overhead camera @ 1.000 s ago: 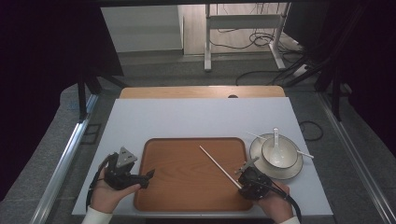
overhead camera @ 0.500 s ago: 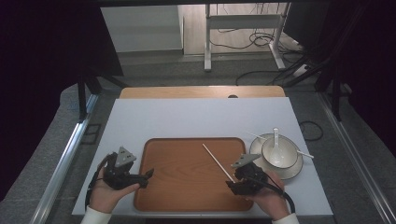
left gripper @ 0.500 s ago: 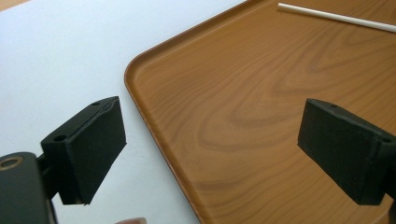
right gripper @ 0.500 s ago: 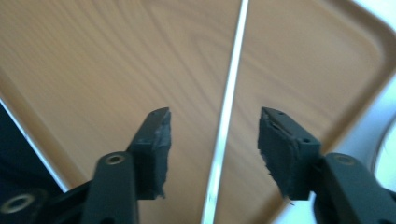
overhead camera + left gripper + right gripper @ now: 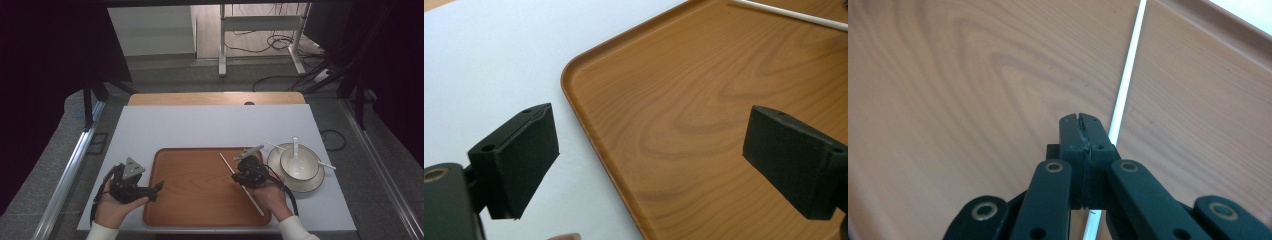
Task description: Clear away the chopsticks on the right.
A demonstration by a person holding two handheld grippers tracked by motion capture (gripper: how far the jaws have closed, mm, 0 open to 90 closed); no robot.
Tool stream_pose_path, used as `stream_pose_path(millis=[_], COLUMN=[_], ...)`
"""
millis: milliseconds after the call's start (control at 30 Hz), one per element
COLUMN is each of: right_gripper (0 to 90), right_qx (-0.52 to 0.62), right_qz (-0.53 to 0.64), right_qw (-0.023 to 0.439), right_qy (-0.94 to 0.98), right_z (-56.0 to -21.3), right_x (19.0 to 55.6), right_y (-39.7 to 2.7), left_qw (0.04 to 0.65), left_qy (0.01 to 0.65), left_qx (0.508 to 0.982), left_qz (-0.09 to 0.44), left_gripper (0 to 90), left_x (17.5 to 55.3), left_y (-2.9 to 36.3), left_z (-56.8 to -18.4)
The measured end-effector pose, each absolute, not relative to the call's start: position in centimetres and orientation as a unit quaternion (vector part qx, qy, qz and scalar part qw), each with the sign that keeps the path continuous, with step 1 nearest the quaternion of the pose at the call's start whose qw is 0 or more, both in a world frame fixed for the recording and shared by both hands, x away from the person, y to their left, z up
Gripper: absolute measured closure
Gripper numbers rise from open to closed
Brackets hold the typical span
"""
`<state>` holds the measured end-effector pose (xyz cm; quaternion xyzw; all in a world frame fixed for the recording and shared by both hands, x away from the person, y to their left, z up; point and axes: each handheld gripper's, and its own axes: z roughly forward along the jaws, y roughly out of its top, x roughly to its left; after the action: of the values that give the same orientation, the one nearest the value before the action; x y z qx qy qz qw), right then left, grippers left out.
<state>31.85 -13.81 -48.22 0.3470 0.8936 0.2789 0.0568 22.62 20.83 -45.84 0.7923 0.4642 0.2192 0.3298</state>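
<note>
Tray (image 5: 200, 192) — wood-grain, smooth, faintly sheened; stick (image 5: 226, 162) thin, white, plastic-looking; bowl (image 5: 299, 161) and plate (image 5: 306, 185) glossy white ceramic; gripper pads (image 5: 526, 160) matt black — rubbery; table (image 5: 200, 125) matt, pale.

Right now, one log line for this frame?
left tongs: open, over tray edge | right tongs: shut, over chopstick, grip unclear | bowl: on plate

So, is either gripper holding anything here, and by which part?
Nothing is held. The right gripper has just closed pad to pad on nothing; the white stick lies beside it on the tray. The left gripper is open over the tray's edge.
</note>
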Motion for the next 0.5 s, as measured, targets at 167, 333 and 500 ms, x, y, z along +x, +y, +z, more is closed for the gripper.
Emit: stream_pose_path(millis=[167, 333, 500], right_gripper=[89.9, 89.9, 89.9], right_qx=[0.355, 0.369, 0.375], right_qz=[0.270, 0.266, 0.267], right_qw=[0.052, 0.051, 0.047], right_qy=[0.893, 0.889, 0.887], right_z=[-49.3, -49.6, -49.7], right_x=[32.5, 32.8, 32.8], right_y=[-13.5, -14.1, -14.6], left_qw=[0.326, 0.328, 0.326], left_qy=[0.464, 0.466, 0.462], left_qx=[0.794, 0.792, 0.795], left_qz=[0.219, 0.220, 0.220], left_gripper=[7.3, 7.3, 7.3], left_x=[22.6, 22.6, 22.5], left_y=[20.9, 20.9, 20.7], left_z=[-45.9, -45.9, -45.9])
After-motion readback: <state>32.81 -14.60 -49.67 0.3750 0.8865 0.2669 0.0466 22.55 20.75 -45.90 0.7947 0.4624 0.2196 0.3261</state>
